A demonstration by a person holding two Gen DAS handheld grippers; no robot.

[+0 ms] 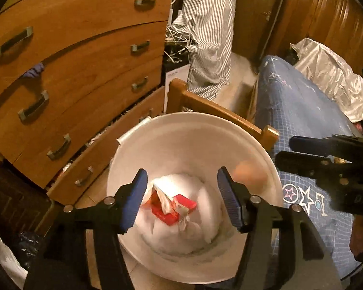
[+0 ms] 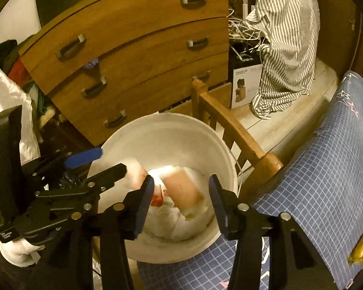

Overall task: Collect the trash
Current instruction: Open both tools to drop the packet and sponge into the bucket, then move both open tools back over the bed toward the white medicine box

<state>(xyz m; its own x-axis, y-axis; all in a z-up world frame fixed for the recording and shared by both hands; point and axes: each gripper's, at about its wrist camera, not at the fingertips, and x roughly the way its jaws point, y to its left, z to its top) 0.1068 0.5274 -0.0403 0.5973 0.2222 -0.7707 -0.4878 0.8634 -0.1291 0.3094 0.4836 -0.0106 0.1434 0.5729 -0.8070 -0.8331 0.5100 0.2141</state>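
A white bin (image 1: pixel 181 130) stands between the dresser and the bed; it also shows in the right wrist view (image 2: pixel 162 130). Inside lie white paper or bags and a red carton (image 1: pixel 174 209). A blurred tan piece (image 2: pixel 181 189) hangs in mid-air over the bin, also seen in the left wrist view (image 1: pixel 249 171). My left gripper (image 1: pixel 182 199) is open and empty above the bin. My right gripper (image 2: pixel 181 201) is open above the bin, with the tan piece between and beyond its fingers. The left gripper also shows at the left of the right wrist view (image 2: pixel 104 162).
A wooden dresser (image 1: pixel 79 72) with several drawers stands left, its lowest drawers ajar. A wooden bed frame (image 2: pixel 232 130) and blue checked bedcover (image 2: pixel 326 157) lie right. A striped shirt (image 1: pixel 210 36) hangs behind. A gold wrapper (image 2: pixel 361 246) lies on the bedcover.
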